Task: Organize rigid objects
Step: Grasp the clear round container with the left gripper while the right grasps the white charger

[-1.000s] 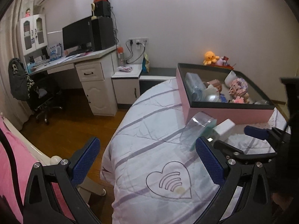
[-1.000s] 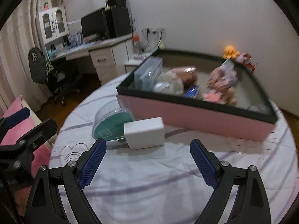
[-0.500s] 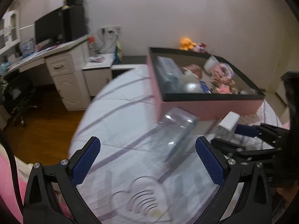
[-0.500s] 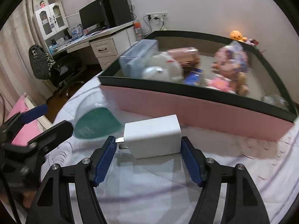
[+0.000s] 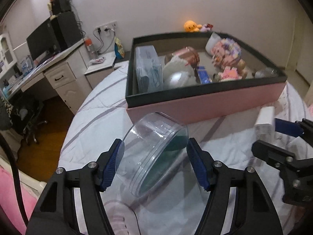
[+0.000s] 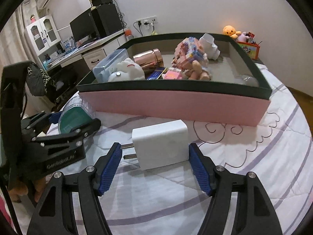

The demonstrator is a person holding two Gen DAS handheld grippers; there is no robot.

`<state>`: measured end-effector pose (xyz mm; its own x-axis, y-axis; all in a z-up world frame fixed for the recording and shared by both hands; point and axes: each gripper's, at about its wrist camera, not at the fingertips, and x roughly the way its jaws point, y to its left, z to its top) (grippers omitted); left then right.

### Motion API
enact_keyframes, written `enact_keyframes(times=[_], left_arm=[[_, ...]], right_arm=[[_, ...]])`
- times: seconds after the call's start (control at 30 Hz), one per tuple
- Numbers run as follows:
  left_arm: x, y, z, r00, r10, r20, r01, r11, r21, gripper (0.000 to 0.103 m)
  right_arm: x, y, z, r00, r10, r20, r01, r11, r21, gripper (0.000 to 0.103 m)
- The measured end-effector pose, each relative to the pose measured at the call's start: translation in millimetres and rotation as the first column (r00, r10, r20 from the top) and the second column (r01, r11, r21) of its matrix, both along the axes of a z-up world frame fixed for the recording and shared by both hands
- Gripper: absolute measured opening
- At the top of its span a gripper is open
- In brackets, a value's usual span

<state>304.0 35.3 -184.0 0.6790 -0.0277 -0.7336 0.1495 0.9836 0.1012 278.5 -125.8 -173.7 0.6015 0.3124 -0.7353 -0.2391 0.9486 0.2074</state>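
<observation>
**A:** What are we holding right now?

**B:** Our left gripper [image 5: 154, 162] has its blue pads on both sides of the clear round tub [image 5: 154, 150]. The tub is tipped over, with its green end facing 2 o'clock. The pads look like they touch it, so we think we have it.

**A:** And our other hand?

**B:** Our right gripper [image 6: 155, 166] sits around the white plug charger [image 6: 161, 144]. The right pad touches the side of the charger. The left pad is next to the metal prongs [image 6: 128, 151], and we cannot tell if it presses them. So the squeeze may not be done.

**A:** Where do they go?

**B:** We think into the pink box [image 6: 176, 105] with the black rim, at 12 o'clock, very close. It already has a block toy [image 6: 188, 53], a shiny pink can [image 6: 148, 58] and other things in it.

**A:** How do we do it well?

**B:** Squeeze the charger on its flat sides, not only the prongs, or it could spin. Hold the tub gently, since it is smooth and may slip. Lift both over the rim, then set them in the bare spot at the right side of the box.
</observation>
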Motion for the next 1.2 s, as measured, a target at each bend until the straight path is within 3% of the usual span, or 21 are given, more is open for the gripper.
enact_keyframes(times=[0.13, 0.17, 0.2, 0.27, 0.37, 0.47, 0.6, 0.63, 0.77, 0.97, 1.0, 1.03, 1.2], left_arm=[[-24, -1, 23, 0.997, 0.039, 0.065, -0.035, 0.998, -0.055, 0.068], [-33, -2, 33, 0.995, 0.046, 0.093, -0.038, 0.996, -0.077, 0.068], [-39, -3, 38, 0.993, 0.049, 0.106, -0.039, 0.995, -0.089, 0.068], [-53, -8, 49, 0.989, 0.051, 0.137, -0.035, 0.993, -0.114, 0.068], [-60, -13, 45, 0.993, 0.047, 0.112, -0.033, 0.992, -0.122, 0.068], [-69, -10, 33, 0.995, 0.063, 0.075, -0.051, 0.988, -0.148, 0.068], [-79, -9, 27, 0.994, 0.088, 0.060, -0.079, 0.987, -0.140, 0.068], [-79, -9, 27, 0.995, 0.087, 0.057, -0.079, 0.987, -0.137, 0.068], [-80, -7, 21, 0.991, 0.122, 0.058, -0.116, 0.989, -0.097, 0.068], [-75, 0, 11, 0.991, 0.134, 0.028, -0.130, 0.986, -0.103, 0.068], [-74, 1, 10, 0.991, 0.134, 0.023, -0.130, 0.986, -0.106, 0.068], [-74, 1, 9, 0.991, 0.134, 0.022, -0.131, 0.986, -0.106, 0.068], [-81, -3, 19, 0.990, 0.128, 0.053, -0.121, 0.986, -0.117, 0.068]], right_arm=[[-13, -5, 12, 0.998, -0.024, 0.064, 0.026, 0.999, -0.029, 0.070], [-16, -6, 16, 0.997, -0.027, 0.079, 0.029, 0.999, -0.028, 0.066], [-20, -6, 21, 0.995, -0.029, 0.100, 0.032, 0.999, -0.028, 0.052], [-30, -8, 37, 0.988, -0.044, 0.150, 0.049, 0.998, -0.035, 0.050], [-41, -9, 50, 0.980, -0.057, 0.189, 0.075, 0.993, -0.091, 0.050], [-43, -22, 41, 0.990, -0.036, 0.134, 0.038, 0.999, -0.011, 0.051], [-49, -27, 25, 0.997, -0.029, 0.076, 0.026, 0.999, 0.048, 0.082], [-48, -23, 22, 0.997, -0.016, 0.072, 0.014, 0.999, 0.037, 0.083], [-39, -14, 8, 0.999, 0.030, 0.026, -0.031, 0.999, 0.044, 0.083], [-24, 4, -14, 0.999, 0.037, -0.035, -0.038, 0.999, -0.039, 0.082], [-23, 8, -14, 0.998, 0.044, -0.035, -0.046, 0.997, -0.062, 0.077], [-22, 11, -14, 0.998, 0.053, -0.030, -0.055, 0.996, -0.074, 0.065], [-25, 12, -10, 0.999, 0.045, -0.003, -0.045, 0.996, -0.080, 0.065]])
